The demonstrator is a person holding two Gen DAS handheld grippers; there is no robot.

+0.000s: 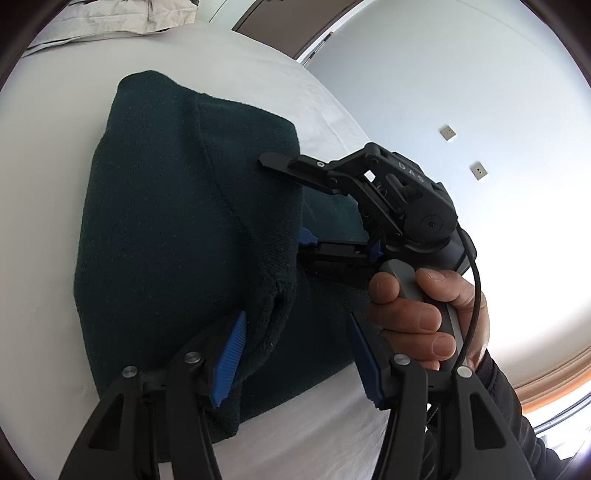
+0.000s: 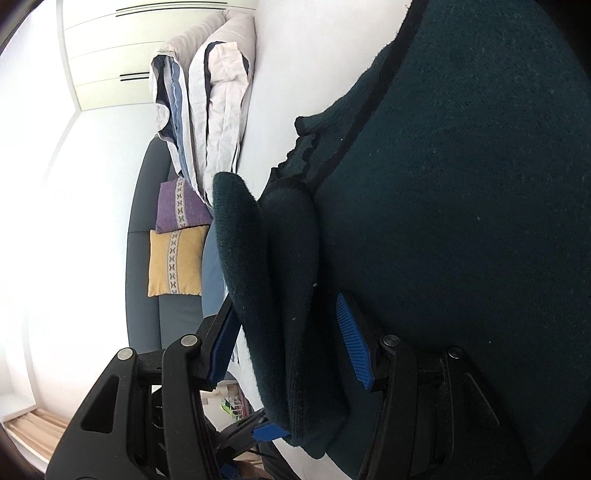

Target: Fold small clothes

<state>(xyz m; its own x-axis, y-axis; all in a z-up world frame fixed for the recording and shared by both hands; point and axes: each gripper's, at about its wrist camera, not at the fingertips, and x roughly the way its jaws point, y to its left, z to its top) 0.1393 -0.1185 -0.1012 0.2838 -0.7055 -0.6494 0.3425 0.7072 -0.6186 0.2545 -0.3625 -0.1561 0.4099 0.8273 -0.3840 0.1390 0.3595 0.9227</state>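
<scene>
Straddling the dark green knitted garment on the white bed surface, the left gripper stands parted, apparently releasing a laid fold, while the right gripper looks clamped on a thick folded edge, likely steadying it.

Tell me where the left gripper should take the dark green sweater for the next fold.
Judging by the layers, take the dark green sweater at its thick folded edge, which lies between the open left gripper. Come in low from the near side, since that edge stands raised off the white sheet.

The bed wears a white sheet. A dark green knit garment lies on it. Folded pale bedding sits beyond the garment.
</scene>
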